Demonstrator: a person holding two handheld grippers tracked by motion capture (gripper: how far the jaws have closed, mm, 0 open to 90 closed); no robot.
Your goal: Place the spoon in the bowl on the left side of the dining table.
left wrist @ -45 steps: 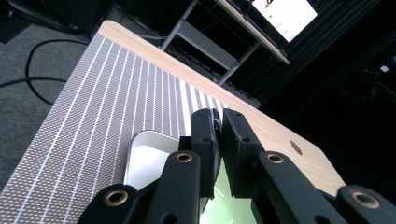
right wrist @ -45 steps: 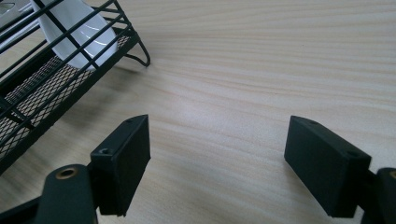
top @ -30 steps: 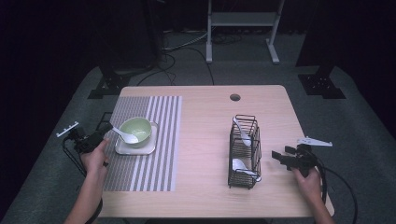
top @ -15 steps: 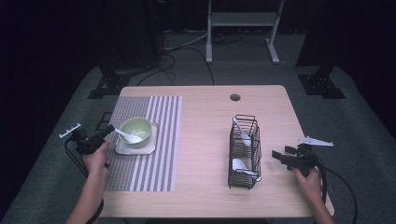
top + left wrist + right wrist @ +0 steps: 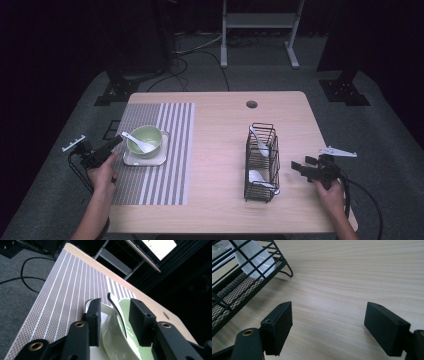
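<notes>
A pale green bowl (image 5: 146, 138) sits on a white square plate (image 5: 145, 159) on the striped placemat (image 5: 165, 150), with a white spoon (image 5: 136, 141) lying in it. My left gripper (image 5: 116, 142) is open just left of the bowl. In the left gripper view its jaws straddle the bowl's (image 5: 117, 337) near rim without touching it, and the plate (image 5: 105, 308) shows beside the left jaw. My right gripper (image 5: 298, 166) is wide open low over bare wood, right of the black wire rack (image 5: 261, 162). The rack holds two white spoons (image 5: 260, 141).
The wooden table (image 5: 220, 200) has a round cable hole (image 5: 251, 104) at the back. In the right gripper view the rack's corner (image 5: 237, 290) and a spoon bowl (image 5: 255, 258) sit at upper left. Cables lie on the grey floor behind the table.
</notes>
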